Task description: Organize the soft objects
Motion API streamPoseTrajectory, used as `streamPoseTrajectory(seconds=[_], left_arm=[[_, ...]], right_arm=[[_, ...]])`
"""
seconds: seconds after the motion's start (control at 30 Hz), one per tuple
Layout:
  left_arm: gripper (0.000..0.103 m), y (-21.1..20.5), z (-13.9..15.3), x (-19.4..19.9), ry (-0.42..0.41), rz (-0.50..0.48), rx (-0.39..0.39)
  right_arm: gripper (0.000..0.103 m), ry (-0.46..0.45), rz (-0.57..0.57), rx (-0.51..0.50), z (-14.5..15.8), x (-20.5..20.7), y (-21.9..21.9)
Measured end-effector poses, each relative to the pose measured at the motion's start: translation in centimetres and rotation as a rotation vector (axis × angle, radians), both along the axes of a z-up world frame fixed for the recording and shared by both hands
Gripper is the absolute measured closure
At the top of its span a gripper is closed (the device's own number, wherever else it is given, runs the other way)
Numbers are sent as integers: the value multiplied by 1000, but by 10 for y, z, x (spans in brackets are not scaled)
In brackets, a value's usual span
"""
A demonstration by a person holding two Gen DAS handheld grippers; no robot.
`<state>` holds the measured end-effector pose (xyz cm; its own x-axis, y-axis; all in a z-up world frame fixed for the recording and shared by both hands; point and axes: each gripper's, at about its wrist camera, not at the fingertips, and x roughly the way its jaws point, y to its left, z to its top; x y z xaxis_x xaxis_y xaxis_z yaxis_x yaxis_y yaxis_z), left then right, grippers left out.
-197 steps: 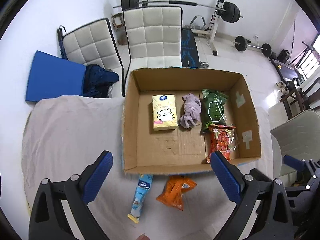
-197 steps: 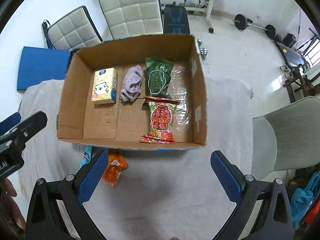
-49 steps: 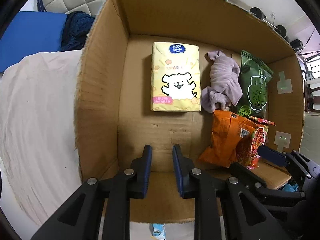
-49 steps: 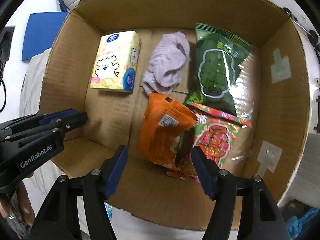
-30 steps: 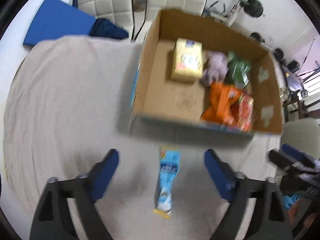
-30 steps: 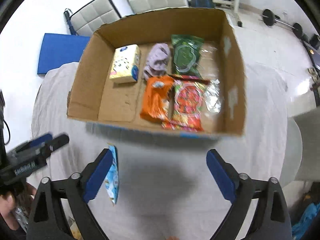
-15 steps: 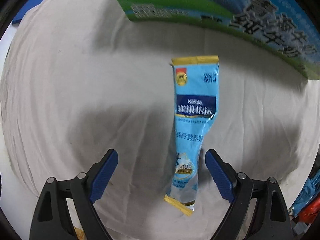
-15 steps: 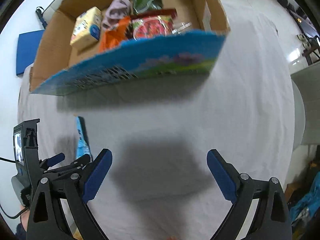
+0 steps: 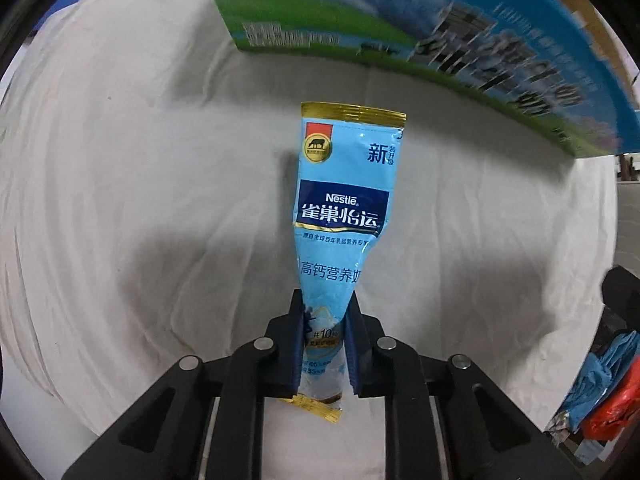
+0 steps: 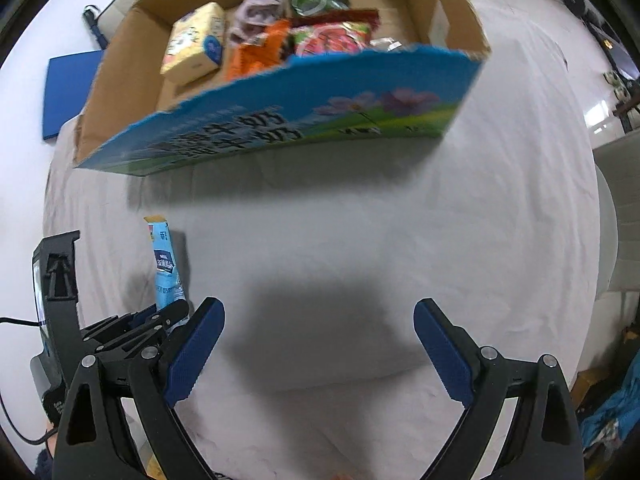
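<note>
A light blue sachet point(image 9: 340, 240) is being clamped near its lower end by the left gripper point(image 9: 325, 320), just in front of the cardboard box point(image 10: 280, 120) on the white cloth point(image 9: 140, 200). "Nestlé" is being shown on its dark blue band above Chinese characters, with "新" near the gold top seal. The right gripper point(image 10: 316, 320) is being held spread wide over bare cloth, grasping nothing. A yellow tissue pack point(image 10: 192, 42), an orange packet point(image 10: 256, 54) and a red packet point(image 10: 332, 40) are being kept inside the box.
</note>
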<state>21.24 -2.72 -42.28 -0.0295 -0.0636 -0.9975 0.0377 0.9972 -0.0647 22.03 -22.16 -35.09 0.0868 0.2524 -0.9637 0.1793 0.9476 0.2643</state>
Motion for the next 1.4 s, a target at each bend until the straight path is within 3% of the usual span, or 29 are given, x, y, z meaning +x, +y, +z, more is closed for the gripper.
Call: streamPoseTrajectory(seconds=[0.23,0.47,0.63,0.73,0.87,1.07,1.4], left_arm=[[89,-4,62,-8,-116,-14,-47],[88,-5,152,5,-270,-9,-154],[88,-12,202,55,-364,-24,-210],[88,-20,213,83,-386,-43,-202],[88,-29,198,134,-333,-62,-188],[88,-36,158,178,-240,-71,-139],[88,-39,80,212,-77,-40,-104]], right_arm=[[5,-62,25,25,30,11,7],[5,-129,28,50,67,22,1],[5,-164,14,63,90,36,-9],[5,-177,2,54,97,52,-13],[5,-191,-11,30,104,84,-18],[5,-159,-7,-26,96,137,-26],[5,-17,-1,-55,40,174,-34]])
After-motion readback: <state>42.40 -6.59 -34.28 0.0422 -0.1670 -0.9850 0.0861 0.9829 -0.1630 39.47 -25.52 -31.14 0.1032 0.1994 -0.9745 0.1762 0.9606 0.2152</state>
